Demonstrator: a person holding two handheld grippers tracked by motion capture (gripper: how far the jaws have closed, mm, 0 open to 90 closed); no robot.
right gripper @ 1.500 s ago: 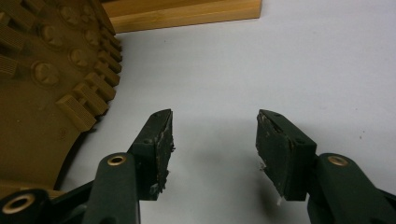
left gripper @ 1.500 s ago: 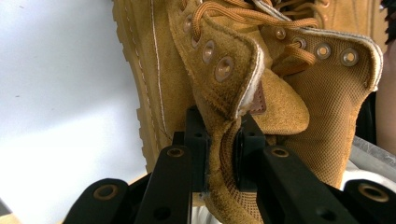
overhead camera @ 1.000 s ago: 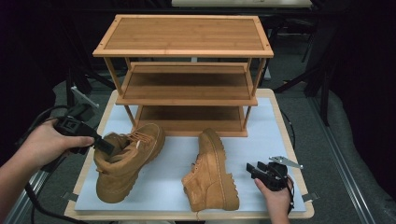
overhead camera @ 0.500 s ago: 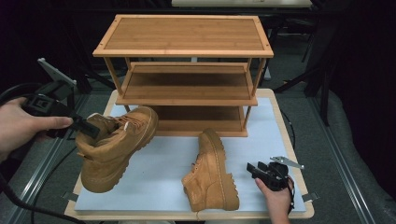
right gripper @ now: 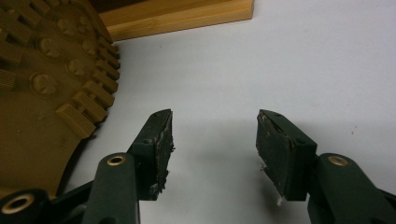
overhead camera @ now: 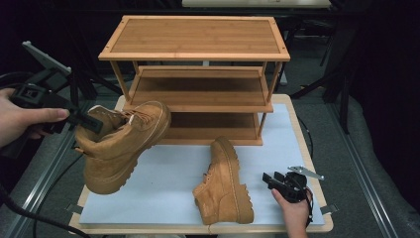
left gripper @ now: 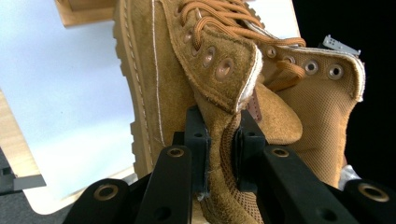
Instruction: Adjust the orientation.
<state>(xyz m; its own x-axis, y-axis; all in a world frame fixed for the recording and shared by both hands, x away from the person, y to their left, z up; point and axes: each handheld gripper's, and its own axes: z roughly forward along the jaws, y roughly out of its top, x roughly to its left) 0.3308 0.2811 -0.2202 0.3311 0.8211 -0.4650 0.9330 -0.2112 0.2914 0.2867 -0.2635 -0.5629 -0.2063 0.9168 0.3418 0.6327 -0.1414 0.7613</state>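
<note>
Left gripper [left gripper: 219,140] clamped on collar of tan boot [overhead camera: 124,144], held clear of white mat [overhead camera: 173,183]; right gripper [right gripper: 212,140] gaped empty beside second boot [overhead camera: 223,183], resting on mat.

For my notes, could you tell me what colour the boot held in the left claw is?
Tan, a golden-brown suede boot with matching laces; the high view shows it best.

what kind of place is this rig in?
Probably a lab or studio recording bench, not a home: a three-tier bamboo shoe rack and tan suede lace-up boots staged on a taped white mat, dark surroundings, trailing cables.
</note>
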